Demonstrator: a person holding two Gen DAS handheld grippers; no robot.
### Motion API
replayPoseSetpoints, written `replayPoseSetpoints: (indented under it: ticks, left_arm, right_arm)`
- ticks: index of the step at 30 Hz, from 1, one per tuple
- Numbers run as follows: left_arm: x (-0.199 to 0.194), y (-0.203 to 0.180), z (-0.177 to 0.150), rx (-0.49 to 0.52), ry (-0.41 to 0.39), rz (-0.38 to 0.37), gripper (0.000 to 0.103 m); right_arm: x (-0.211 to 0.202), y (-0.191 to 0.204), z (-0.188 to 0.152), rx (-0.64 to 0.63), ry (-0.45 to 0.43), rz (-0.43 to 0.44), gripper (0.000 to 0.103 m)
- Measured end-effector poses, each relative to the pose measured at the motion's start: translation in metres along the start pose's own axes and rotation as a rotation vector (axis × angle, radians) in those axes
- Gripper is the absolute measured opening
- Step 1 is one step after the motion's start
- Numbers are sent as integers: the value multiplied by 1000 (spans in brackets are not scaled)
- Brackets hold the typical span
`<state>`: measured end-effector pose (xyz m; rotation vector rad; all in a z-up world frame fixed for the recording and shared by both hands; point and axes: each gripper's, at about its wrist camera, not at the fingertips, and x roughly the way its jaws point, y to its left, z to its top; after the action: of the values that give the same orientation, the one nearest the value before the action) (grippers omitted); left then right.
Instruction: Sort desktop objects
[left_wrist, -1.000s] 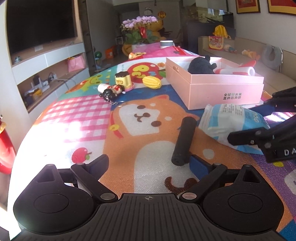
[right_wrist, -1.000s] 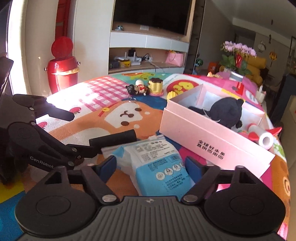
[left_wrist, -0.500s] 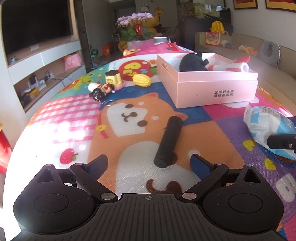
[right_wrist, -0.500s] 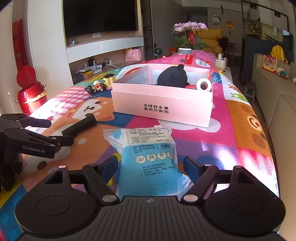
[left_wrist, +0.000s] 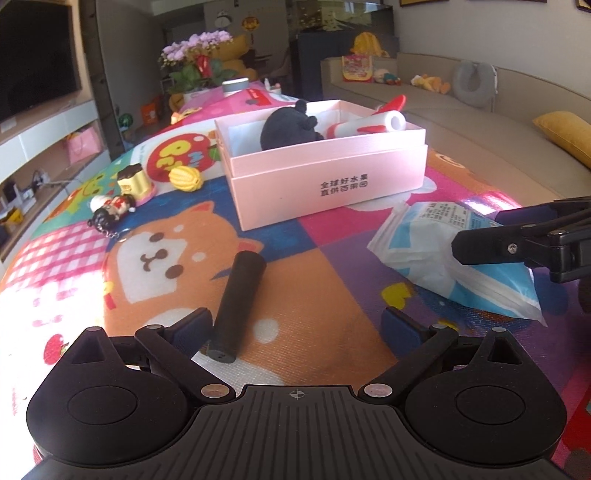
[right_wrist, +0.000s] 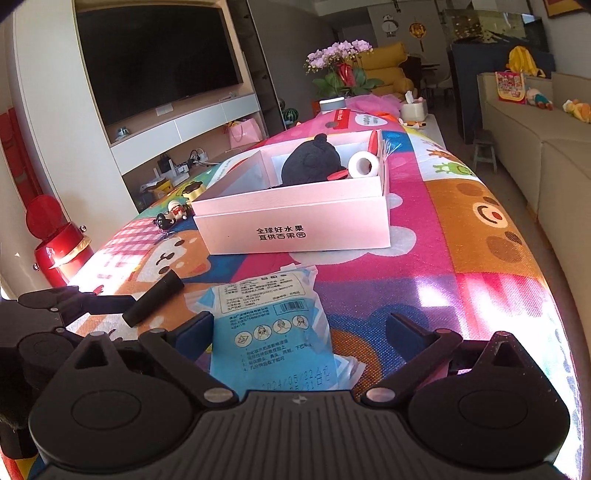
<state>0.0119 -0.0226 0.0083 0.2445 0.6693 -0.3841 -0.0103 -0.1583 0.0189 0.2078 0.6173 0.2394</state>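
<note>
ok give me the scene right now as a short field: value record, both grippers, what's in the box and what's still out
left gripper: open, black cylinder lying between its fingers, nearer the left one
right gripper: open, blue mask packet between its fingers
pink box: open top, holds black plush and white roll
still out on mat: cylinder, packet, yellow toy, doll keychain, pudding figure
surface: cartoon play mat

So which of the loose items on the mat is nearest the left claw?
The black cylinder: it lies right beside the left claw's left finger, whereas the blue packet sits off right and the small toys lie far back.
</note>
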Motion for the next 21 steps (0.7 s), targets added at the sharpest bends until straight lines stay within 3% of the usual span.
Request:
replayPoseSetpoints:
  ticks: [4, 10, 16, 21]
  left_arm:
    - [-8, -6, -1, 49, -14, -42, 101]
    - [-9, 3, -6, 63, 9, 26, 101]
    - [-11, 26, -8, 61, 22, 146, 103]
    - [-4, 55, -6, 10, 42, 310, 103]
  right_arm:
    - [0, -1, 0, 12, 1, 3, 100]
    - [1, -3, 0, 30, 3, 1, 103]
    - [1, -4, 0, 37, 8, 5, 103]
    - [3, -5, 1, 41, 14, 5, 103]
